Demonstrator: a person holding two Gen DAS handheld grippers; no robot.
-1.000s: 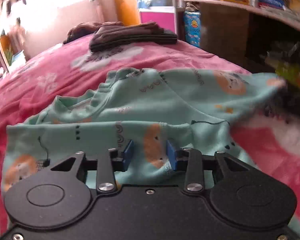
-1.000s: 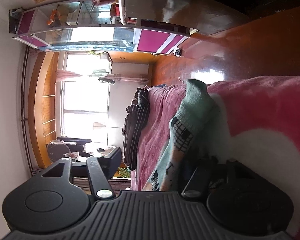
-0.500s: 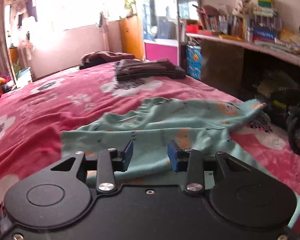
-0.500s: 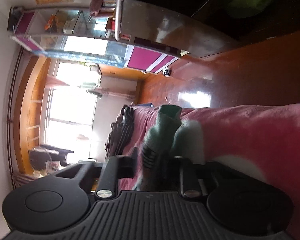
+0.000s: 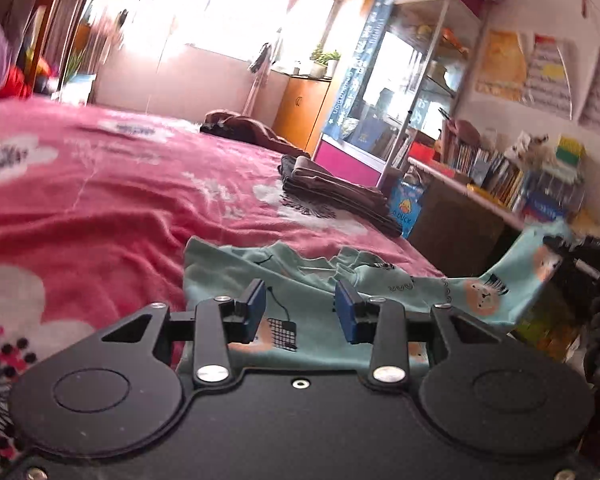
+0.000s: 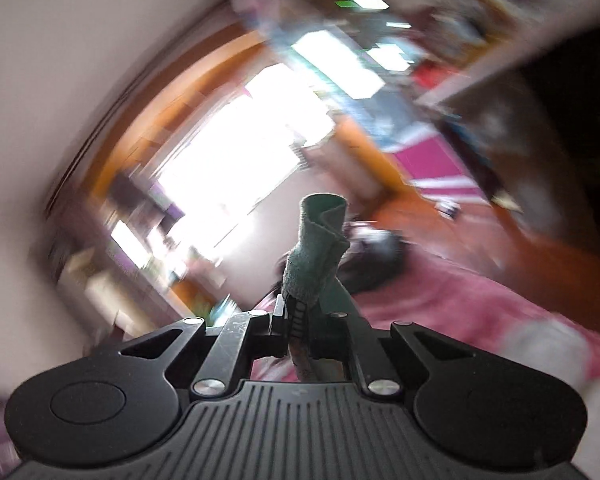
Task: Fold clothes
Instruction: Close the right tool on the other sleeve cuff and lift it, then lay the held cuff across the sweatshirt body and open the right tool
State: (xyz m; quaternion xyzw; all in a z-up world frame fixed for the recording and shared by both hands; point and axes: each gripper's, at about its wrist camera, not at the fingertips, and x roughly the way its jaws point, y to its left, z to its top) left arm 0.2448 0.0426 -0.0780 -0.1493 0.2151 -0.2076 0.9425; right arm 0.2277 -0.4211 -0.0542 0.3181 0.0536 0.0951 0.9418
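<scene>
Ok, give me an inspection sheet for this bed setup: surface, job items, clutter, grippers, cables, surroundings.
Surface: pink flowered blanket covering the bed, wrinkled.
Job's things: mint printed shirt lying partly flat, one sleeve lifted off the bed edge to the right.
Clutter: folded brown clothes stacked further up the bed; a darker heap behind them.
Grippers: left gripper open, over the shirt, nothing between its blue pads. Right gripper shut on the sleeve cuff; its view is motion-blurred.
Cables: nothing seen.
Surroundings: bright window, glass cabinet, crowded bookshelf, posters on the wall.
</scene>
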